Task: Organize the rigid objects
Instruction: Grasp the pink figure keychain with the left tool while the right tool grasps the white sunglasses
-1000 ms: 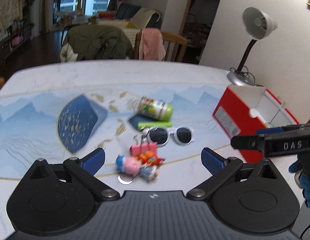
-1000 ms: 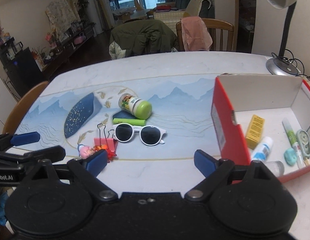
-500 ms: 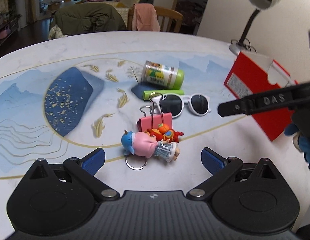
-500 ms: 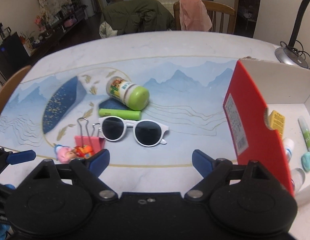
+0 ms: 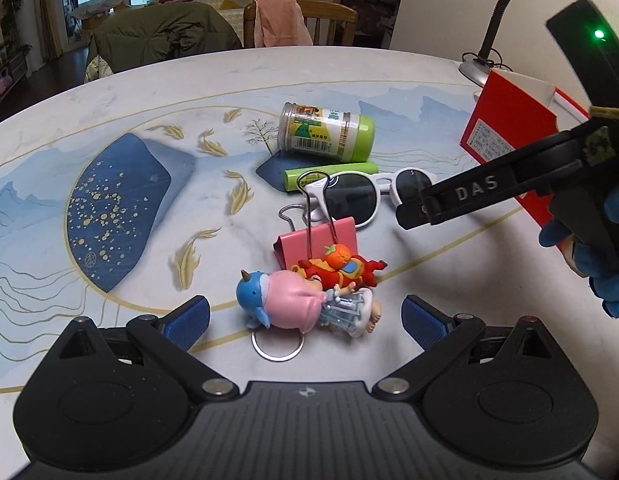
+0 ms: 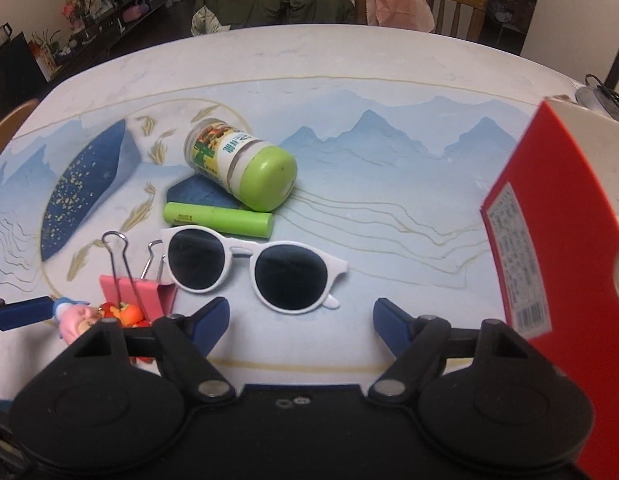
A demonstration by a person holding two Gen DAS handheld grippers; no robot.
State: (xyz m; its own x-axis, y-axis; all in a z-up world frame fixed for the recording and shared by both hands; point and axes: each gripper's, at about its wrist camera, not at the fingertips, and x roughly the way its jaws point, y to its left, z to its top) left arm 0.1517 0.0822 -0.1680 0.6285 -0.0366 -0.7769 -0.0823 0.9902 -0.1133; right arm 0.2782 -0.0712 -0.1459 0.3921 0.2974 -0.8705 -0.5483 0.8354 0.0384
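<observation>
My left gripper (image 5: 305, 316) is open just above the table, its fingers either side of a pink and blue doll keychain (image 5: 293, 306). Touching the doll are a red toy figure (image 5: 341, 268) and a pink binder clip (image 5: 317, 240). White sunglasses (image 5: 365, 196), a green tube (image 5: 329, 174) and a green-capped jar (image 5: 327, 132) lie beyond. My right gripper (image 6: 301, 320) is open just in front of the sunglasses (image 6: 253, 268). The jar (image 6: 241, 162), tube (image 6: 219, 220) and clip (image 6: 137, 292) also show there. The red box (image 6: 549, 240) stands at right.
A desk lamp (image 5: 505, 12) stands behind the red box (image 5: 509, 128) by the wall. Chairs draped with a green coat (image 5: 165, 36) and a pink cloth (image 5: 279, 20) stand at the table's far edge. The right gripper's finger (image 5: 489, 188) reaches over the sunglasses in the left wrist view.
Both grippers have moved forward and down toward the objects. The left now brackets the doll keychain; the right has closed in on the sunglasses. Both jaws stay open.
</observation>
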